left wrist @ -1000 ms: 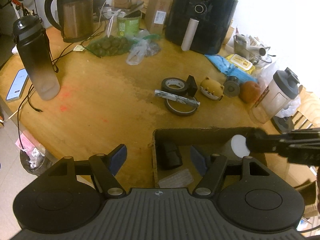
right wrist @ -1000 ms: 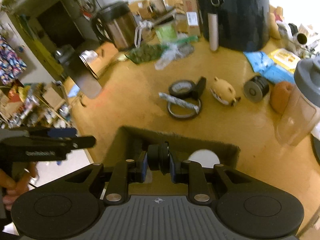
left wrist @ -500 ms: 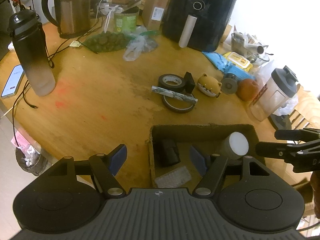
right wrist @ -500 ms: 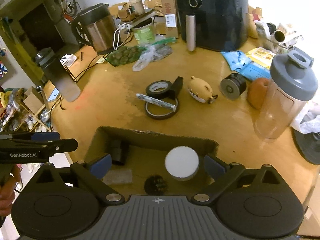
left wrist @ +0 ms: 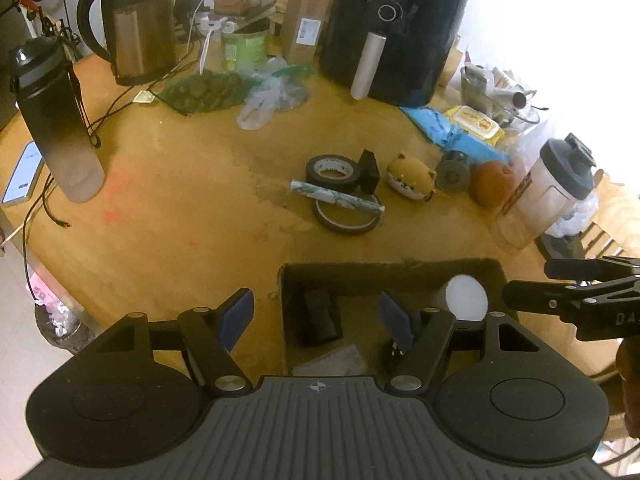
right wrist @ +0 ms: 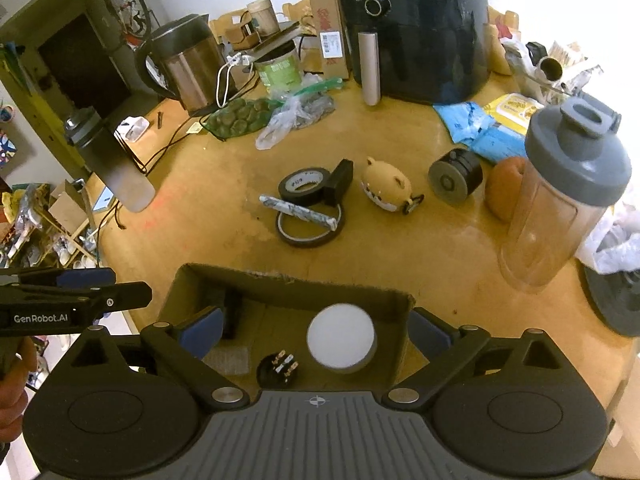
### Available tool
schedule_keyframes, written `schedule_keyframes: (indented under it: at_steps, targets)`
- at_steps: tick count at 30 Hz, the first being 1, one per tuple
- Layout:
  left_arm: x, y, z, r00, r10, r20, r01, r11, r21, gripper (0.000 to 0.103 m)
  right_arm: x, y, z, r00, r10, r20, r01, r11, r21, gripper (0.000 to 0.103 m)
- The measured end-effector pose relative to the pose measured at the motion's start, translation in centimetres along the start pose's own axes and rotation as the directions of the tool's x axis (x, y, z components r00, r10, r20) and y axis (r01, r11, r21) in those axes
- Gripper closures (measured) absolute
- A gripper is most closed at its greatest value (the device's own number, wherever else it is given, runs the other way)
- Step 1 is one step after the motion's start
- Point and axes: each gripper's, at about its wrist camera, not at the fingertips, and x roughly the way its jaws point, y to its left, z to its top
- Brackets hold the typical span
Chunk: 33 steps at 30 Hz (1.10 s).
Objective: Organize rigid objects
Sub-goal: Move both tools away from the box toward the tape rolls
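**Right jaws spread over the box, plug lying free on its floor**

The right gripper (right wrist: 316,330) hangs above the cardboard box (right wrist: 288,280) with its jaws wide apart and nothing between the pads; they have just been opening. Below the gap a small black plug with metal prongs (right wrist: 277,368) lies loose on the box floor, which reads as a drop into the collecting box. Beside it stands a white-topped cylinder (right wrist: 341,338), with a dark blocky object (right wrist: 233,314) and a flat clear packet (right wrist: 226,360) further left, so the box appears to serve as the place where the hard items go.

The left gripper (left wrist: 316,316) has its jaws partly apart and empty, straddling the box's left wall. It seems parked there to steady or frame the box, not to grip.

Out on the worktop (left wrist: 180,200) the remaining items sit in a loose cluster within reach: a black tape roll (left wrist: 331,170), a thin tape ring (left wrist: 346,216) with a rolled stick (left wrist: 338,198) across it, a small black block (left wrist: 370,172), a bear-shaped toy (left wrist: 412,176), a grey spool (left wrist: 452,171) and a brown round thing (left wrist: 493,182). By my judgement these are still to be boxed.
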Motion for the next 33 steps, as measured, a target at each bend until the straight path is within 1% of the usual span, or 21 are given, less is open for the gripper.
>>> schedule_keyframes:
  at_steps: [5, 10, 17, 22, 28, 33]
  targets:
    - [-0.2, -0.6, 1.8, 0.999, 0.026, 0.032, -0.025, 1.000, -0.008, 0.034, -0.1, -0.8, 1.6, 1.000, 0.015, 0.010, -0.015, 1.000, -0.026, 0.004]
    - [-0.7, -1.8, 3.3, 0.996, 0.061, 0.067, -0.061, 0.998, -0.005, 0.034, -0.5, -1.6, 2.8, 0.999, 0.022, 0.036, -0.020, 0.999, -0.047, 0.004]
    - [-0.9, -2.8, 3.3, 0.991, 0.108, 0.084, -0.108, 0.994, -0.007, 0.034, -0.4, -2.7, 3.0, 0.999, 0.031, 0.033, -0.029, 0.997, -0.074, 0.004]
    - [-0.4, -2.9, 3.2, 0.989, 0.124, 0.082, -0.125, 0.992, 0.013, 0.034, -0.1, -3.2, 3.0, 0.999, 0.025, 0.037, -0.022, 0.997, -0.073, 0.004]
    - [0.9, -2.5, 3.5, 0.992, 0.111, 0.062, -0.114, 0.992, 0.045, 0.034, 0.3, -3.8, 2.9, 0.999, 0.006, 0.046, -0.006, 1.000, -0.020, 0.004]
    - [2.0, -2.3, 3.7, 0.995, 0.090, 0.047, -0.094, 0.993, 0.074, 0.035, 0.7, -3.9, 2.4, 0.999, -0.018, 0.042, 0.018, 1.000, -0.002, 0.004]
